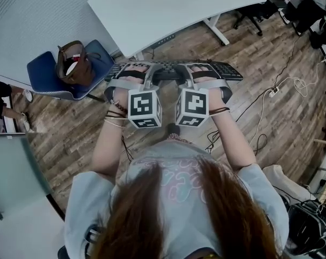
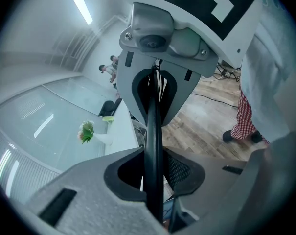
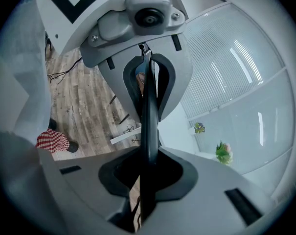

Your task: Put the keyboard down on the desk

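Since the left gripper [image 1: 131, 74] and right gripper [image 1: 206, 74] are both clamped on the keyboard [image 1: 227, 70] over the floor [image 1: 259, 63], short of the desk [image 1: 168, 9], pickup's sorted — the set-down isn't done yet.

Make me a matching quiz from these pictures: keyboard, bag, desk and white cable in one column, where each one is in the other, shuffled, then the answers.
1 keyboard
2 bag
3 desk
4 white cable

A on the blue chair
B lying on the wood floor
C clamped in the left gripper and right gripper
D white, ahead of the person

Pairs: 1-C, 2-A, 3-D, 4-B
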Demonstrator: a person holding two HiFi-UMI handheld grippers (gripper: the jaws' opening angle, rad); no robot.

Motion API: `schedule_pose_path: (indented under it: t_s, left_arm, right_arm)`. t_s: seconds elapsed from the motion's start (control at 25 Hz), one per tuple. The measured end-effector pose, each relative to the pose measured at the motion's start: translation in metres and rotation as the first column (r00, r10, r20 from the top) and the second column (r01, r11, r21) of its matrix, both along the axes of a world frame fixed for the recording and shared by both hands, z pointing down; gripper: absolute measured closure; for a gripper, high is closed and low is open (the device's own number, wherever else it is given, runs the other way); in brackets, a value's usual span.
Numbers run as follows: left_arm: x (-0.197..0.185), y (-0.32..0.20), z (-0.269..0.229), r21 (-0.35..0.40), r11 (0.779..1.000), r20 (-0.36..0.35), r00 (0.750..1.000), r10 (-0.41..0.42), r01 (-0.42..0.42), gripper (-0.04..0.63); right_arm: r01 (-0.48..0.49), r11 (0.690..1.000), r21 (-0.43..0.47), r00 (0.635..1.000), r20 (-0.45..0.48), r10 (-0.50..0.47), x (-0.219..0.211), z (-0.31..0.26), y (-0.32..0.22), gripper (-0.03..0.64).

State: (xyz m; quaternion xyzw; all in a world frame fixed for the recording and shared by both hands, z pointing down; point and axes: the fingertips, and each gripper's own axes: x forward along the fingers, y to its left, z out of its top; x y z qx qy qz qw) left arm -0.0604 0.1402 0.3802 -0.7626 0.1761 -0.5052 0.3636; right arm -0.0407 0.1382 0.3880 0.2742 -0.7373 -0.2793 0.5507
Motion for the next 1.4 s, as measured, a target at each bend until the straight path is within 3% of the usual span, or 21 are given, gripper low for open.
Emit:
schedule_pose_path:
  t_s: [0.4, 1.2, 1.4]
  left_arm:
    - [0.036, -0.048, 0.0, 0.008, 1.0, -0.017, 1.0, -0.024, 0.024, 0.511]
    - [0.041, -0.103, 0.004, 0.011, 0.999, -0.01, 0.999, -0.044, 0.044, 0.511]
    - [0.043, -0.085, 0.002, 0.022, 0.998, -0.006, 0.999, -0.05, 0.051, 0.511]
  right_arm:
    - [0.03, 0.999, 0.036, 0.999, -0.012, -0.03, 0.035, -0.004, -0.051, 0.545]
    - [0.053, 0.999, 0.013, 0.999, -0.003, -0.053, 0.04, 0.004, -0.106, 0.545]
    - [0.063, 0.998, 0.032, 0.998, 0.004, -0.063, 0.041, -0.001, -0.089, 0.545]
